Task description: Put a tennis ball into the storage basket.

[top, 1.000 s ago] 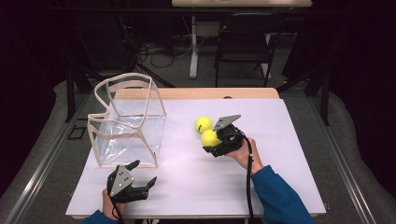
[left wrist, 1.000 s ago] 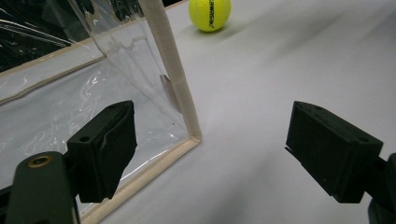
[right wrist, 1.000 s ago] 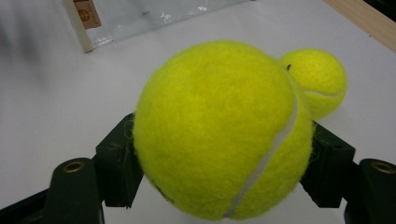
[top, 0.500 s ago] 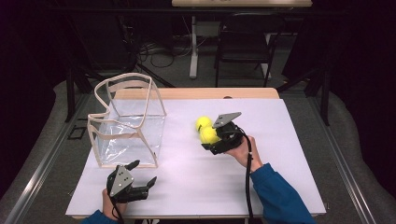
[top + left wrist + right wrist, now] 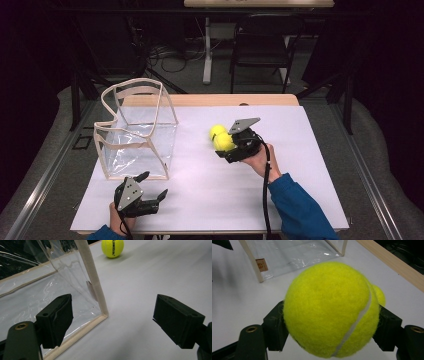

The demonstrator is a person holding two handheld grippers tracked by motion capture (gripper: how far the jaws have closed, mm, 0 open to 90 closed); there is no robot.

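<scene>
My right gripper (image 5: 226,145) is shut on a yellow tennis ball (image 5: 224,143), mid-table right of centre. In the right gripper view the held ball (image 5: 329,307) bulges between the two black pads (image 5: 275,325). A second tennis ball (image 5: 216,131) lies just behind it on the white tabletop, peeking out past the held ball (image 5: 380,295), and it stands far off in the left gripper view (image 5: 112,247). A clear bag with beige trim (image 5: 135,130) stands open at the left. My left gripper (image 5: 154,184) rests open near the front edge, its jaws (image 5: 112,320) pointing at the bag's near corner (image 5: 102,312).
The white table sheet (image 5: 300,165) has free room at the right and front. A wooden strip (image 5: 210,100) runs along the far edge. A chair (image 5: 260,45) and cables stand on the floor beyond the table.
The right gripper has shifted slightly with the held ball, which now overlaps the second ball in the high view. The left gripper has not moved.
</scene>
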